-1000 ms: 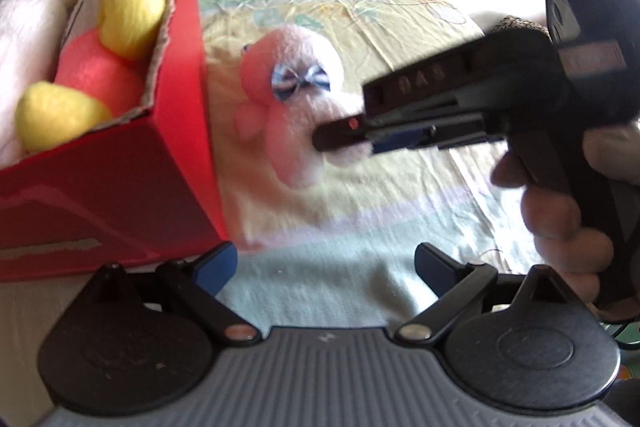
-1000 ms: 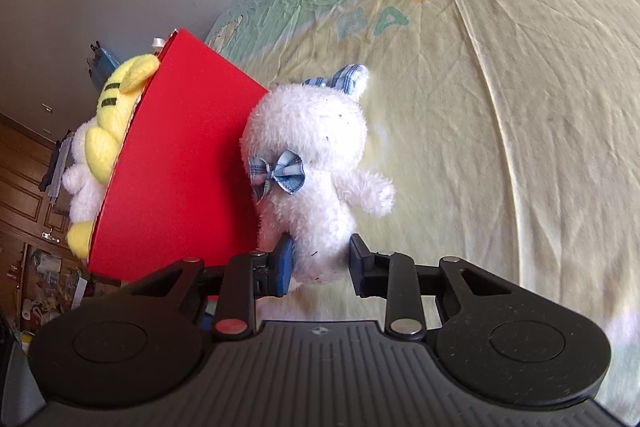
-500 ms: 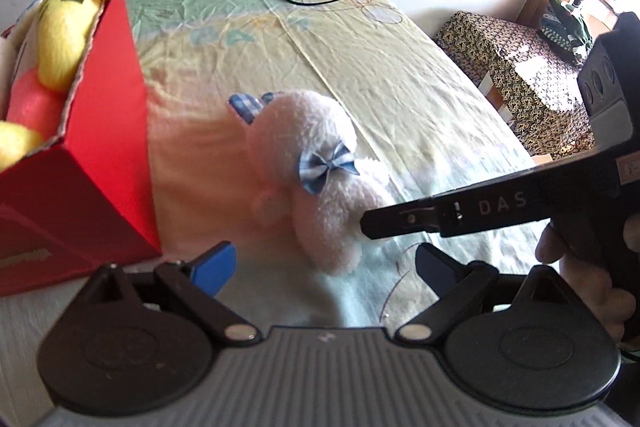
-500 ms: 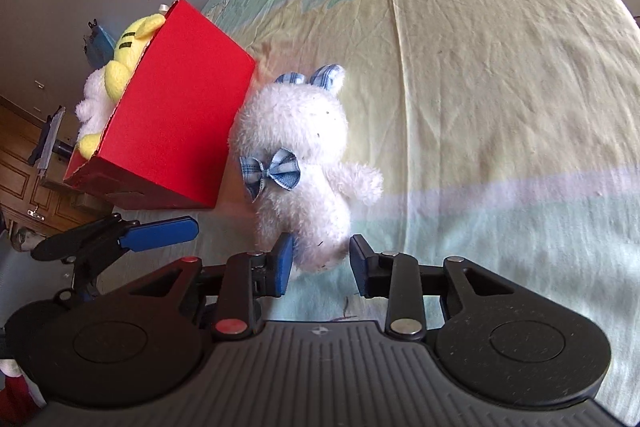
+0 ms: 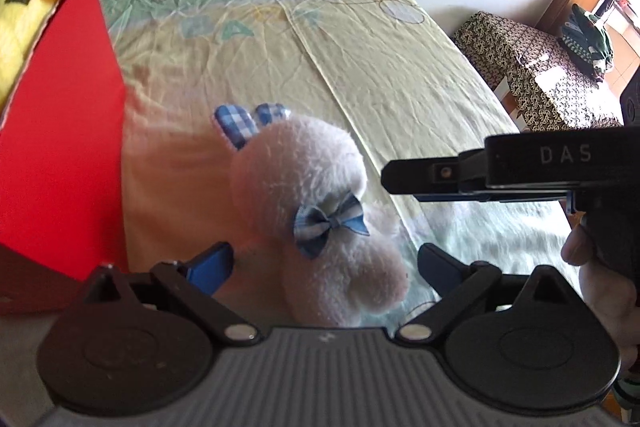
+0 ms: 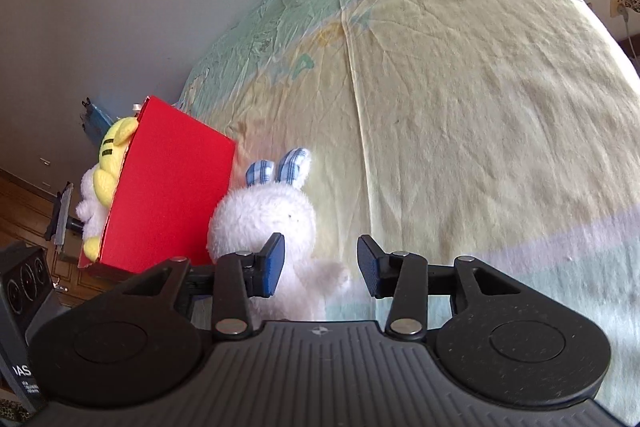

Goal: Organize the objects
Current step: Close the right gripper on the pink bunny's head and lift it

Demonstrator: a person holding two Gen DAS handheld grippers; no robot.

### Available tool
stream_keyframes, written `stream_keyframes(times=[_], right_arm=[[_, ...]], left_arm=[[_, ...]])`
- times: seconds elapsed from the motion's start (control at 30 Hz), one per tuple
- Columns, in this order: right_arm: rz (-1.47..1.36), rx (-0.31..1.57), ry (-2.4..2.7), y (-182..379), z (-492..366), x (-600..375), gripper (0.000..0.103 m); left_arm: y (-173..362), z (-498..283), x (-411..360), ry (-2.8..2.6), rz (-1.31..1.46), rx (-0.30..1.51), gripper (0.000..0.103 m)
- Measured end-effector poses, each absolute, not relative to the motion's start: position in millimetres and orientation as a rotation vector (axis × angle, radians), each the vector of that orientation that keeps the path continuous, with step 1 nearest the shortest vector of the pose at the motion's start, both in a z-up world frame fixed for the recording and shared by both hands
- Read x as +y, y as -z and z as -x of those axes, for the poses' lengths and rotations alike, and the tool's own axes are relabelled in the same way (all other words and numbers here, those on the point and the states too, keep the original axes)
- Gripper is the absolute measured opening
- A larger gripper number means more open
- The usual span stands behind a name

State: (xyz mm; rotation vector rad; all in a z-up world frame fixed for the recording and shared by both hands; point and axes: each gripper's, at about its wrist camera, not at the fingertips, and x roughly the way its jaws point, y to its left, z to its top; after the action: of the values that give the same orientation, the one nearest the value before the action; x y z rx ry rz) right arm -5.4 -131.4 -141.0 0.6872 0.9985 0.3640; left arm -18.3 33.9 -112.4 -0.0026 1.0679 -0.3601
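While the right gripper [image 6: 320, 263] has just been opening — its pads off the white plush bunny [image 6: 268, 223] that lies between them — the left gripper [image 5: 324, 267] stands wide, straddling the same bunny, which lies on the bedsheet [image 6: 480, 87] just right of the red box [image 5: 60, 147].

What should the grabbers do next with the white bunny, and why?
Probably close the left gripper on the white bunny. Its jaws stand wide on either side of the bunny's body, while the right gripper has just been opening its jaws and no longer pinches it. The bunny lies on the bed beside the red box.
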Motion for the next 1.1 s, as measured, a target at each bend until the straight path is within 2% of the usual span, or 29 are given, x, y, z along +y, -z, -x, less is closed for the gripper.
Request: stream_keyframes(times=[0.2, 0.33, 0.47, 0.63, 0.8, 1.1], right_arm=[[-0.742, 1.039, -0.464, 149, -12, -116, 0.046], [-0.738, 1.064, -0.517, 152, -19, -101, 0.057], [-0.764, 1.091, -0.559, 156, -25, -92, 0.057], [-0.773, 1.1, -0.581, 153, -25, -87, 0.049], [-0.725, 1.079, -0.572, 143, -14, -87, 0.048], [-0.692, 1.038, -0.569, 125, 14, -91, 0.048]], left_arm=[[122, 9, 36, 0.347, 0.008, 1.099, 0.098], [127, 2, 41, 0.331, 0.022, 1.125, 0.098], [132, -5, 49, 0.319, 0.05, 1.154, 0.095], [133, -6, 48, 0.314, 0.024, 1.153, 0.091], [130, -3, 46, 0.328, 0.006, 1.149, 0.08], [118, 22, 33, 0.368, -0.045, 1.113, 0.079]])
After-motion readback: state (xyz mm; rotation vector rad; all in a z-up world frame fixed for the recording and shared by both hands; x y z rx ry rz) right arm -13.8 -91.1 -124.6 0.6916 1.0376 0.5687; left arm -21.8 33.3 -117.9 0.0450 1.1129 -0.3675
